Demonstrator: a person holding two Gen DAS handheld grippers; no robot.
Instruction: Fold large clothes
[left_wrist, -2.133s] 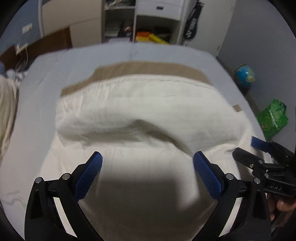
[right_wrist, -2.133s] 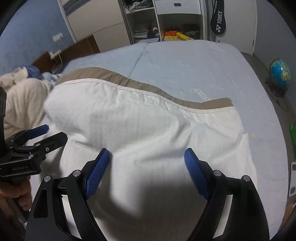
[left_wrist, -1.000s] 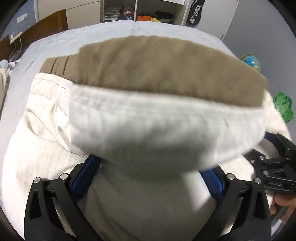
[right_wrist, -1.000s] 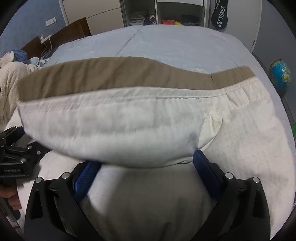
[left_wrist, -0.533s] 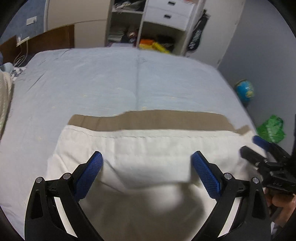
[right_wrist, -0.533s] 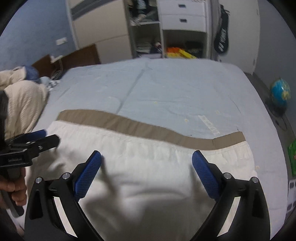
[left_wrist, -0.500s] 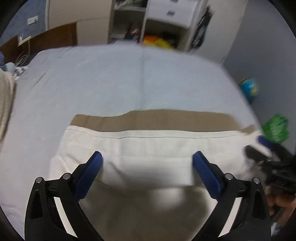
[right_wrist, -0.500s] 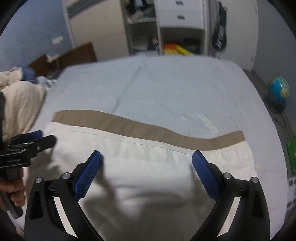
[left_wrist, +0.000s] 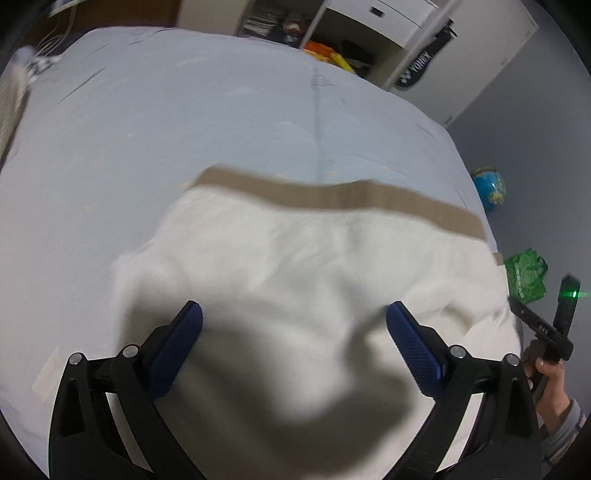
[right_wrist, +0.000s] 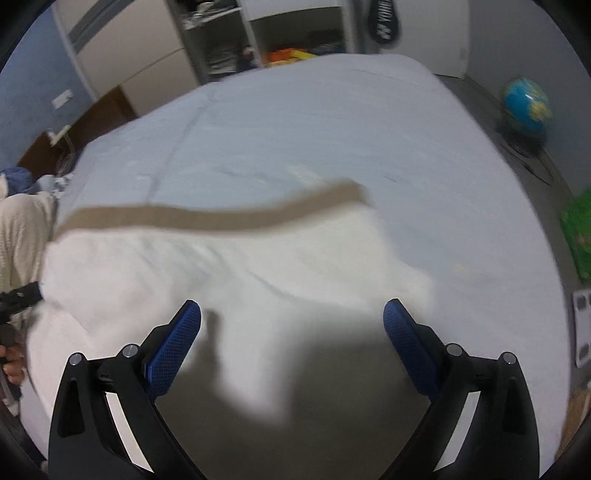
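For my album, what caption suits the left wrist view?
Open left gripper over a cream cloth with a tan band, spread on a blue bed.

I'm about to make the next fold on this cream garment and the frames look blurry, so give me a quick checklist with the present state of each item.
1. Left gripper free of cloth: ok, jaws wide apart, nothing between them.
2. Right gripper free of cloth: ok, jaws also wide apart.
3. Cream garment lying flat: not ok, humps and wrinkles show.
4. Brown band straight along the far edge: not ok, it curves.
5. Garment fully on the blue bed sheet: cannot tell, near edge hidden.
6. Image sharp enough to aim: not ok, motion blur.
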